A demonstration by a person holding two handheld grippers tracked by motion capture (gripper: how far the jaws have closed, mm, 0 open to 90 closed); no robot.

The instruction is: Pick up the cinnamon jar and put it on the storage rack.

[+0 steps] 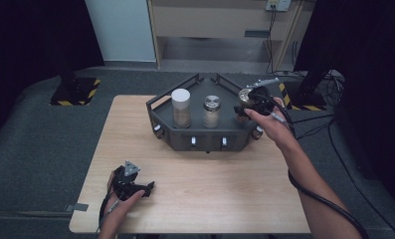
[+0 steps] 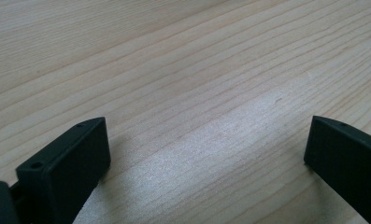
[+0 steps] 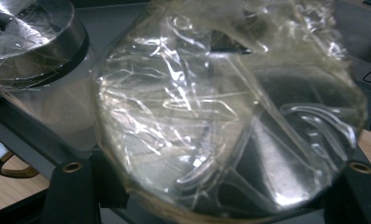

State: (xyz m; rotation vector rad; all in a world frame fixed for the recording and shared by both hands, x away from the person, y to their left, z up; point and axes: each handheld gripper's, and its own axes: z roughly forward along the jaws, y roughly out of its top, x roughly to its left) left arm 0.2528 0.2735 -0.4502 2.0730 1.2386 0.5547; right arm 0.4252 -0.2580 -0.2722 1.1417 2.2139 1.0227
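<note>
A dark angular rack (image 1: pixel 185 137) stands at the far middle of the wooden table (image 1: pixel 210 199). In it are a white-capped jar (image 1: pixel 180 107) and a metal-lidded jar (image 1: pixel 211 110). At the rack's right end my right gripper (image 1: pixel 246 107) is shut on a third jar (image 1: pixel 244 94). In the right gripper view its round metal lid (image 3: pixel 230 126), covered in crinkled clear film, sits between the jaws of the right gripper (image 3: pixel 216 170), and the neighbouring jar's lid (image 3: pixel 29 37) is at the upper left. My left gripper (image 1: pixel 148 188) rests open on the table near the front left, with bare wood between the jaws of the left gripper (image 2: pixel 206 154).
Grey carpet surrounds the table. A wooden cabinet (image 1: pixel 220 25) stands behind it, and dark stands with yellow-black striped bases (image 1: pixel 75 92) sit at the back left and back right. Cables (image 1: pixel 314 194) trail from the right gripper off the table's right side.
</note>
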